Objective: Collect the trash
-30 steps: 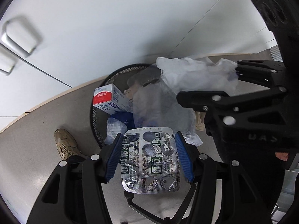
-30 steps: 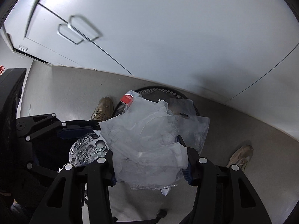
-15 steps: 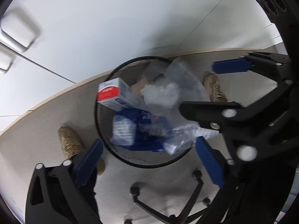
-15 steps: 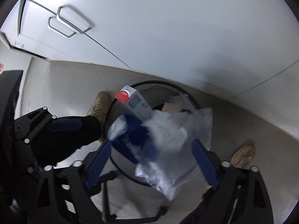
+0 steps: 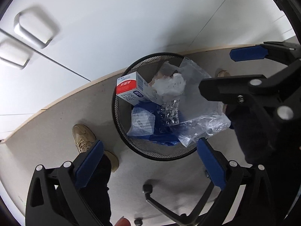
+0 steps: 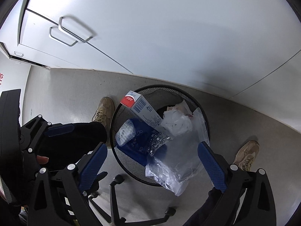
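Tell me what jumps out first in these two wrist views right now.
A black mesh wastebasket on the grey floor, stuffed with a red-and-white carton, a silver blister pack and a clear plastic bag spilling over its near rim. Both the left gripper and right gripper hang open above it, empty.

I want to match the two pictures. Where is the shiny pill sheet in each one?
Left wrist view: the pill sheet lies in the black mesh bin, near the middle, below the crumpled white wad.
Right wrist view: the pill sheet lies in the bin, on the blue bag.
Shared landmark: the red-and-white box leaning on the bin's rim in both views.
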{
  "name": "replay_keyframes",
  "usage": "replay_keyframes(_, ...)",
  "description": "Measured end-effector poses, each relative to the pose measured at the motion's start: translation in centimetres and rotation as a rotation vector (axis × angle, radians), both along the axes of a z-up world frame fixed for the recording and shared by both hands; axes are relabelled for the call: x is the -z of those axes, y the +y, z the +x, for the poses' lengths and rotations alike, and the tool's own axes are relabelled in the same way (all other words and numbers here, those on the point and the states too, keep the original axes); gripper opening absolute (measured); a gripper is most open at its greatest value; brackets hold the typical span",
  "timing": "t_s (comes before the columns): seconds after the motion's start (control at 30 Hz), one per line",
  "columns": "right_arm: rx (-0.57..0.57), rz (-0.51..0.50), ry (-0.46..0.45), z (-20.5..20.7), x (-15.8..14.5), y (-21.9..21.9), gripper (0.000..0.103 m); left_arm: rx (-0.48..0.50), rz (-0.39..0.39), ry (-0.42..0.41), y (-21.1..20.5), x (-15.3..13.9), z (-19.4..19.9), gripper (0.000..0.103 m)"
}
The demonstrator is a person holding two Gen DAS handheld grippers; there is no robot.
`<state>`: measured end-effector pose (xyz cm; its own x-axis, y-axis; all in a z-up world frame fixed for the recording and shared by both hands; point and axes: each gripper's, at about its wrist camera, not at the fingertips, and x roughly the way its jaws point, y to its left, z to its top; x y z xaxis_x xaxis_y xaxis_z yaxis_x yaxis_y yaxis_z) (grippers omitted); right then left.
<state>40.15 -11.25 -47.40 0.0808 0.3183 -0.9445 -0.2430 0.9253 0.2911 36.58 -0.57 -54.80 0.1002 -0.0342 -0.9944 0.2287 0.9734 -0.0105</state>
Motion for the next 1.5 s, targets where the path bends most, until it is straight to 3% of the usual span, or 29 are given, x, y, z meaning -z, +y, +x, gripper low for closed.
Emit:
replay_keyframes(0.9, 0.015, -0.041, -0.089, -4.2, -6.5, 0.7, 0.099, -0.028, -0.052, -0.052, 0.1, -5.7, -3.6, 0.097)
replay_keyframes(1.5, 0.019, -0.040, -0.091, -4.6, -6.9, 0.8, 0.099, -0.004, -0.043, -0.064, -0.8, -6.5, -4.0, 0.098)
